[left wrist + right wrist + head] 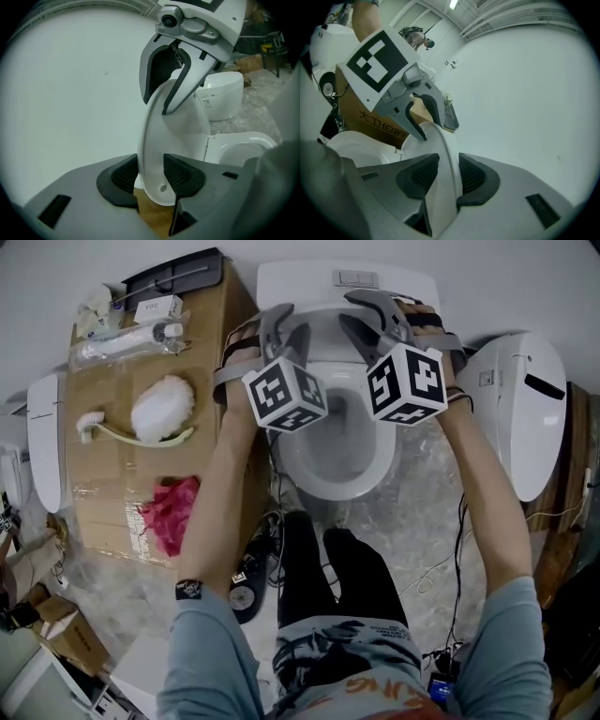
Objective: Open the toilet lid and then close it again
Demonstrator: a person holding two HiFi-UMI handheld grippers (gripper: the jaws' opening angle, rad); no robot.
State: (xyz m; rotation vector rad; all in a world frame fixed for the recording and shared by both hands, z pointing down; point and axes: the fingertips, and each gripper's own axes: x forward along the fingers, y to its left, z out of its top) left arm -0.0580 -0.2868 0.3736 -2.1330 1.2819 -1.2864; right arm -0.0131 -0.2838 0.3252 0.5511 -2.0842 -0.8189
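Observation:
The white toilet lid [323, 307] stands raised and nearly upright against the tank [347, 277], above the open bowl [337, 460]. My left gripper [286, 329] clamps the lid's left edge, and my right gripper [367, 322] clamps its right edge. In the left gripper view the thin lid [173, 126] runs between both ribbed pads of the left gripper [151, 176], which press on it; the right gripper [171, 89] grips higher up. In the right gripper view the lid [440, 140] sits pinched between the pads of the right gripper [443, 176], with the left gripper [419, 112] beyond.
A cardboard box [112, 493] left of the toilet carries a white brush [159, 409], a red cloth [173, 512] and bottles. Another white toilet unit [520, 409] stands at the right. Cables [441, 568] lie on the floor. The person's legs [328, 577] stand before the bowl.

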